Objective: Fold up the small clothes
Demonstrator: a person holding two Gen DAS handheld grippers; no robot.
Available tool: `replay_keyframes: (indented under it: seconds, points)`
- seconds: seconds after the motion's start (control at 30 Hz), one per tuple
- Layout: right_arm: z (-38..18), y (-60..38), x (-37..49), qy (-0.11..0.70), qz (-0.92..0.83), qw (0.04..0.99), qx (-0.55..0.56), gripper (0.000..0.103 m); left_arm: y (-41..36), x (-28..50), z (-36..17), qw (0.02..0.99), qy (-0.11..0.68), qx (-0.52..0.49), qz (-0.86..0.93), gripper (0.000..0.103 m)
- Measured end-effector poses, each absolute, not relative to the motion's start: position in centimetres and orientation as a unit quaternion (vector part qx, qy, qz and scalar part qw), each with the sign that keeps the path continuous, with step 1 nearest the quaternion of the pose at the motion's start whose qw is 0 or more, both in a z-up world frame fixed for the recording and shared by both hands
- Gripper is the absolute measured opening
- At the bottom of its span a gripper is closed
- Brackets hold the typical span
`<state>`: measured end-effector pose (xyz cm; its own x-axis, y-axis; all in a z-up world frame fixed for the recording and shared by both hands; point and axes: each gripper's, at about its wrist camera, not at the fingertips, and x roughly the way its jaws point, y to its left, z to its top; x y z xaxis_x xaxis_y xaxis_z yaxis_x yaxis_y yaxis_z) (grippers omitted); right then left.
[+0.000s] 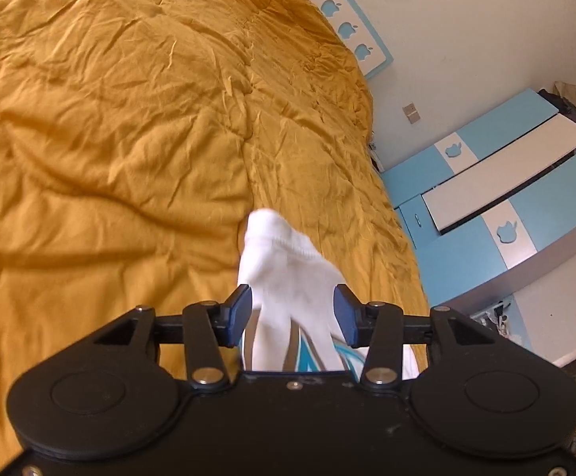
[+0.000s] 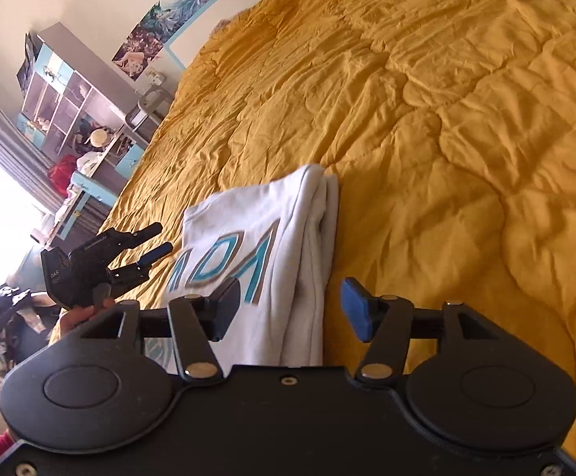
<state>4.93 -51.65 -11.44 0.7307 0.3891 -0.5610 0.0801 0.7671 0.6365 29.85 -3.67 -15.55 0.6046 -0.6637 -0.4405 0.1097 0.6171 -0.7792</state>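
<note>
The quilt is one flat mustard yellow, no print. On it the small garment is white – turquoise letters edged in grey-brown. Both grippers are black with dark blue pads. The wardrobe – sky blue and white panels.

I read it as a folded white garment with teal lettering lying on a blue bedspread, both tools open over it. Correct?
Not quite: the bedspread is mustard yellow, not blue; the right wrist view shows it plainly. The rest holds: the folded white garment with teal lettering lies on it, and the left tool and right tool are both open over it.
</note>
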Motion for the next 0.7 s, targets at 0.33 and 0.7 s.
replay_keyframes:
  seconds: [0.33,0.7]
  points:
    - [-15.6,-51.6,3.5,0.391,0.148,0.809,0.413,0.065,-4.3,25.0,-18.5,0.777,0.436,-0.381,-0.248,0.05]
    - [-17.6,-48.8,7.8,0.385,0.228,0.785,0.428,0.08,-8.5,32.5,-20.7,0.745,0.456,-0.407,-0.266,0.055]
